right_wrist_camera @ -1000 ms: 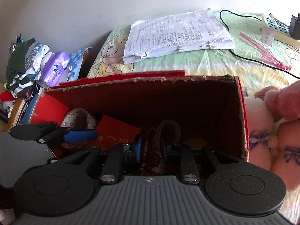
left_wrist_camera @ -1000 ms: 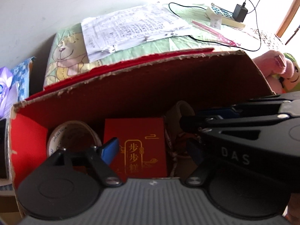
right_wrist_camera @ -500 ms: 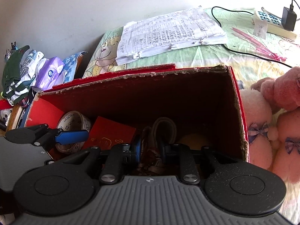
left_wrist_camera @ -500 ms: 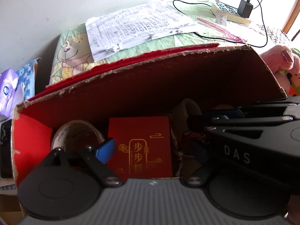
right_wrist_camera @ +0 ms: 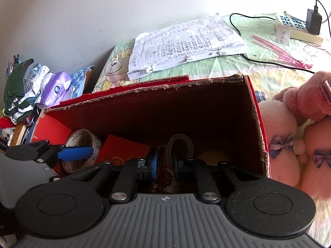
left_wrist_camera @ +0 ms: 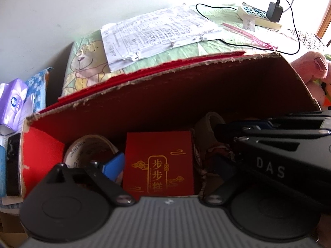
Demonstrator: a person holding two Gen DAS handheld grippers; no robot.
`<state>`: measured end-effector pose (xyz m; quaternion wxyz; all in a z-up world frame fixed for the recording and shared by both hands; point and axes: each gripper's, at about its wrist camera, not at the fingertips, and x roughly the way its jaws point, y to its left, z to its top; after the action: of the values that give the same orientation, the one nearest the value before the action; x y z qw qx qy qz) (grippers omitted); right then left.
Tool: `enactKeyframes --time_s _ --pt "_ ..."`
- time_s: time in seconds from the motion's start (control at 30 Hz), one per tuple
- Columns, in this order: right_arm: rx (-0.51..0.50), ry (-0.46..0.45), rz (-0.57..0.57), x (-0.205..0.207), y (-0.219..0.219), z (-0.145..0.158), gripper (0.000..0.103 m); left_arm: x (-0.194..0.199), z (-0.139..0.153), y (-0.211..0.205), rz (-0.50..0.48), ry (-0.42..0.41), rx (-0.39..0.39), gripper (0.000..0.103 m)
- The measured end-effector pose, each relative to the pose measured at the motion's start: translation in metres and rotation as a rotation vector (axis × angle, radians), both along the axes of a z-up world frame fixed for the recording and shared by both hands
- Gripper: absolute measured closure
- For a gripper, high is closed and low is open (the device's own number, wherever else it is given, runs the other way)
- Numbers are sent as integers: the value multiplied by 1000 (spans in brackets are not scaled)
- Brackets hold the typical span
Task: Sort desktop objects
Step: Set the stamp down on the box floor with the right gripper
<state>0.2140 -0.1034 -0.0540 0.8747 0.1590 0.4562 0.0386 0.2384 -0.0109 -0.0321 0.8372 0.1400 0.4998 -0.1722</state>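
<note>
Here, both tongs over the red box (right_wrist_camera: pixel 256 124), right tongs (right_wrist_camera: pixel 164 164) seemingly near-closed.

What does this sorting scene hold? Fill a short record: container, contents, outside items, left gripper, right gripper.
container: open red box
contents: tape roll, red packet, second tape roll, yellow thing
outside items: paper stack, power strip, plush toys
left gripper: open, over the red packet
right gripper: nearly closed, contents unclear
</note>
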Motion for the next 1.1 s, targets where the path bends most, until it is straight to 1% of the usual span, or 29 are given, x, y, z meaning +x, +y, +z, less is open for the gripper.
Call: enactKeyframes --time_s 0.13,0.4,0.53,0.73,0.93,1.1 --pt "4 -7 0 -1 -1 0 89 -1 1 0 9 -21 11 10" --pt "11 -11 6 -3 -1 1 91 -2 1 -2 21 -33 32 9" --pt "12 -11 8 -3 -1 1 91 -3 1 -2 22 -46 44 6" --pt "3 -4 5 -3 0 1 90 -4 2 -2 48 -81 80 5" --pt "0 0 3 -2 1 1 90 -2 2 0 49 -71 82 5" --pt "31 -24 -2 -4 -3 3 91 2 2 5 66 -52 61 5"
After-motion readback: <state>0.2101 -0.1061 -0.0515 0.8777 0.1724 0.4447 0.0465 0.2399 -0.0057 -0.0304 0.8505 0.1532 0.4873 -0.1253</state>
